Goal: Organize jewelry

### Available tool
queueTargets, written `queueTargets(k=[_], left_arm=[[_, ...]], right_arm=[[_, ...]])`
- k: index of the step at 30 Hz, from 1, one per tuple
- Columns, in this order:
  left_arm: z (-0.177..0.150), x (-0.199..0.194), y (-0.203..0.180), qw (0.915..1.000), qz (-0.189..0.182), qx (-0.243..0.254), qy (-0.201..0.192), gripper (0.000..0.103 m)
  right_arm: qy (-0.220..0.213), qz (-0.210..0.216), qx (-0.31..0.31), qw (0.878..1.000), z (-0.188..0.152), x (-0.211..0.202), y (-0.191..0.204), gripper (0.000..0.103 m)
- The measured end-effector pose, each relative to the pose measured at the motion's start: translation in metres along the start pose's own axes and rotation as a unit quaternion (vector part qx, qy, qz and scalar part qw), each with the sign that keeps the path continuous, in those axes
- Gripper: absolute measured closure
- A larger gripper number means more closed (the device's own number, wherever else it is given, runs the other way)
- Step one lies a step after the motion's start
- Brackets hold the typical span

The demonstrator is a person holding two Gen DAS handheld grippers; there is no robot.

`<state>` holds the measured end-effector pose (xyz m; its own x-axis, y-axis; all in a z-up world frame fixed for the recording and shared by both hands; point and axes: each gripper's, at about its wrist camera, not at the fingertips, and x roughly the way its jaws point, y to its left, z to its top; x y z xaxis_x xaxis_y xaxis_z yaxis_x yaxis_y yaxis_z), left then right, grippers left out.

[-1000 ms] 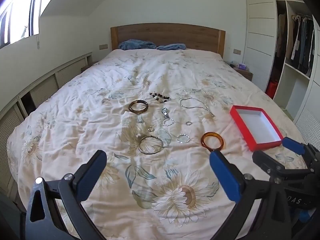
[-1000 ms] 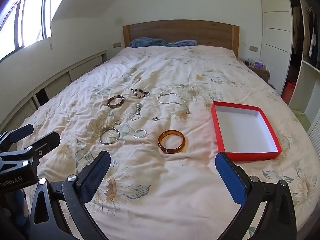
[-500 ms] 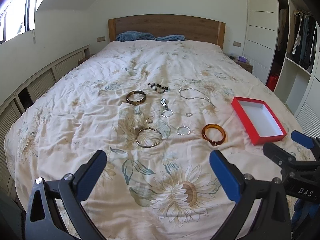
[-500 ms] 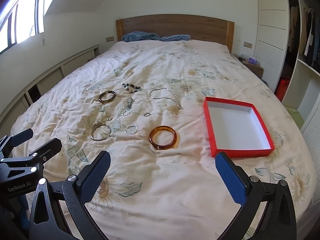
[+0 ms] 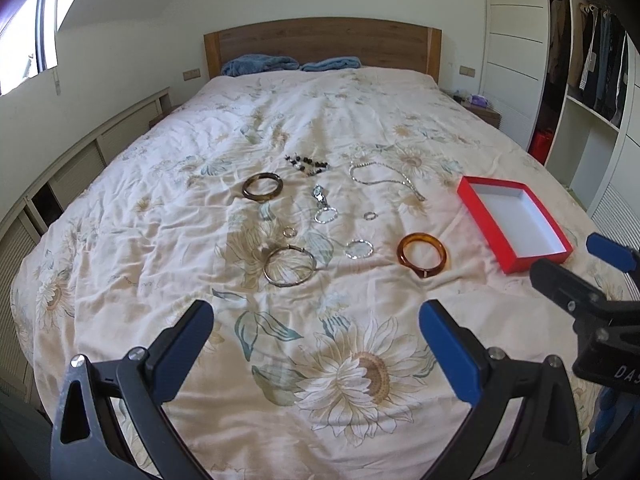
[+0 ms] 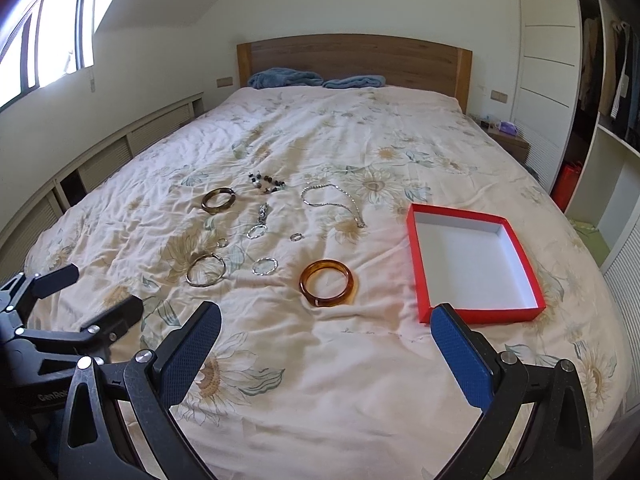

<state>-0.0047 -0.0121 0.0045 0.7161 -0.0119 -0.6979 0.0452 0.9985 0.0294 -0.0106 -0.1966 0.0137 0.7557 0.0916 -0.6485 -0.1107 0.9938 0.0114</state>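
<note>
Jewelry lies scattered across the floral bedspread (image 6: pixel 320 360), none of it yet in the red box (image 6: pixel 476 316), which sits empty to the right of the pieces. Nearest the box is the amber bangle (image 6: pixel 326 282); further left are a small twisted silver ring (image 6: pixel 264 266) and a large thin silver hoop (image 6: pixel 206 270). Behind them lie a tiny band (image 6: pixel 295 236), a dark tortoiseshell bangle (image 6: pixel 218 200), a silver chain necklace (image 6: pixel 332 200), a beaded strand (image 6: pixel 267 182) and a charm piece (image 6: pixel 262 211).

Right gripper (image 6: pixel 326 340): jaws spread wide, holding nothing, poised above the bedspread short of the amber bangle. Left gripper (image 5: pixel 316 336): likewise spread and empty, facing the hoop (image 5: pixel 289 266).

Assessment: the step in hand appears to be the first pickup, most likely the amber bangle by the right gripper.

Recommendations: bring one finger inside the ring and one outside, closing across the band rather than around the whole bangle. Press lightly; the soft, wrinkled bedding may give and pinch into the grip. Lift clear before crossing the box wall, and release low so the bangle does not bounce out. Leave the chain for a gathered, central pinch.
</note>
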Motion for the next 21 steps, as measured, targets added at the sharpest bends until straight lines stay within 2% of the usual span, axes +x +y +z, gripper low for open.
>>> queueTargets(k=[7,11,16,21], left_arm=[[0.001,0.019,0.008,0.9995,0.029,-0.012,0.005,0.000],[0.001,0.035,0.010,0.9994,0.024,-0.014,0.019,0.000],[0.001,0.053,0.003,0.9988,0.021,0.007,0.043,0.000],[0.000,0.071,0.004,0.9980,0.021,0.018,0.057,0.000]], right_arm=[[0.016,-0.003,-0.003,1.000,0.002,0.018,0.002,0.000],[0.023,0.015,-0.005,1.000,-0.001,0.031,0.003,0.000],[0.042,0.044,-0.010,0.998,-0.007,0.053,0.006,0.000],[0.058,0.053,-0.015,0.997,-0.008,0.074,0.012,0.000]])
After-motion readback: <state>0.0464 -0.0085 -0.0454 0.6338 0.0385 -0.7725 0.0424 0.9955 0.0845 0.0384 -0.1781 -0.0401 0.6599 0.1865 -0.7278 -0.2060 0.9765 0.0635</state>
